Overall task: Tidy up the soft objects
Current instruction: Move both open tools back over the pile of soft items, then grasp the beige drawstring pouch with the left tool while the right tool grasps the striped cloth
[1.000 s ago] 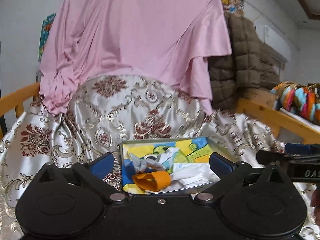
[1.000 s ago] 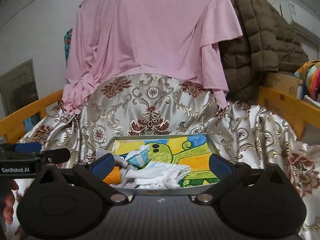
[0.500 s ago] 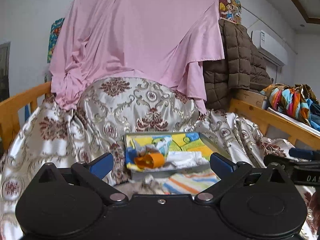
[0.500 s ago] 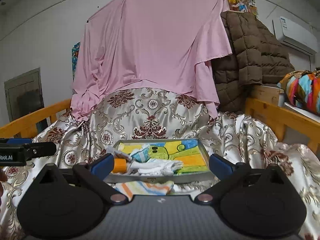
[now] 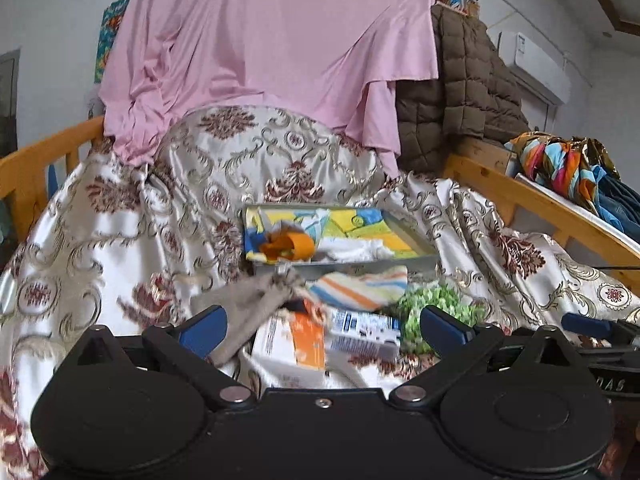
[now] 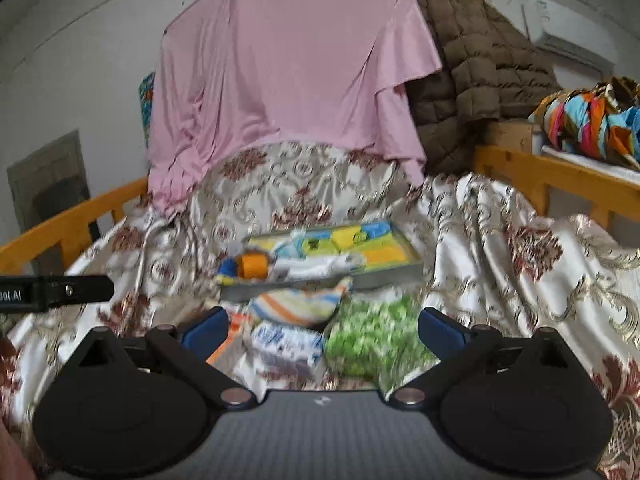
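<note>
Both hand-held grippers, left (image 5: 322, 326) and right (image 6: 320, 326), hang open and empty. Next, I judge: grasp the striped cloth (image 5: 358, 286) lying before the tray (image 5: 408, 236).

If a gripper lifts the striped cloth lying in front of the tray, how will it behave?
The striped orange, blue and yellow cloth lies crumpled, so it probably flops and drapes. It looks thin, so likely light. It overlaps a grey cloth and may drag it.
</note>
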`<state>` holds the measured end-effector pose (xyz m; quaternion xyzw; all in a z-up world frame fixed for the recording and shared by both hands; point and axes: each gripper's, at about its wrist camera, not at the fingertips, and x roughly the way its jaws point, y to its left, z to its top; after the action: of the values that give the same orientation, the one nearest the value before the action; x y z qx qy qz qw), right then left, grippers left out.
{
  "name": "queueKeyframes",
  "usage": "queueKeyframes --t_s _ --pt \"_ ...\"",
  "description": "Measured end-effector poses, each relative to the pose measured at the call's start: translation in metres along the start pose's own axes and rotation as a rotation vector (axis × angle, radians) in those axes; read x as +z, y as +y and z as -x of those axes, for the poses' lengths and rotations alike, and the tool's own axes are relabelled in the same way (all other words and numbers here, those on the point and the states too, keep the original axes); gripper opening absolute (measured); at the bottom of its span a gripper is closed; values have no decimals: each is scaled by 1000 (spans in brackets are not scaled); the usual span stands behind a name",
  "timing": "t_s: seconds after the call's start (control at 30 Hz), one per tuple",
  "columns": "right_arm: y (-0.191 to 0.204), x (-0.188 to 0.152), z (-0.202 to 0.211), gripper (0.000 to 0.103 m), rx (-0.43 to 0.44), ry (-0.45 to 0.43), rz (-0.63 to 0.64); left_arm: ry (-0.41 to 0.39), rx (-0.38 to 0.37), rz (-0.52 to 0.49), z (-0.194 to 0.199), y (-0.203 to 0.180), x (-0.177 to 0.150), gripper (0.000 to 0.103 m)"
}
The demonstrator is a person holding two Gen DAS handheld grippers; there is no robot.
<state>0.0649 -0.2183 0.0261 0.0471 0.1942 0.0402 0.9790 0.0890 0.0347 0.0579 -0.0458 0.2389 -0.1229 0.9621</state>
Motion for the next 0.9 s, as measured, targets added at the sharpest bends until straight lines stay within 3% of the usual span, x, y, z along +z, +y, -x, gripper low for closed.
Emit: queueKeyframes --t_s 0.27,0.57,0.9 --pt "7 -25 7 103 15 75 20 65 51 -12 8 -1 -16 102" --pt "18 -32 7 103 45 100 62 119 111 -25 3 -2 -20 102" --pt "33 -30 -12 103 114 141 95 163 208 44 -11 13 -17 102"
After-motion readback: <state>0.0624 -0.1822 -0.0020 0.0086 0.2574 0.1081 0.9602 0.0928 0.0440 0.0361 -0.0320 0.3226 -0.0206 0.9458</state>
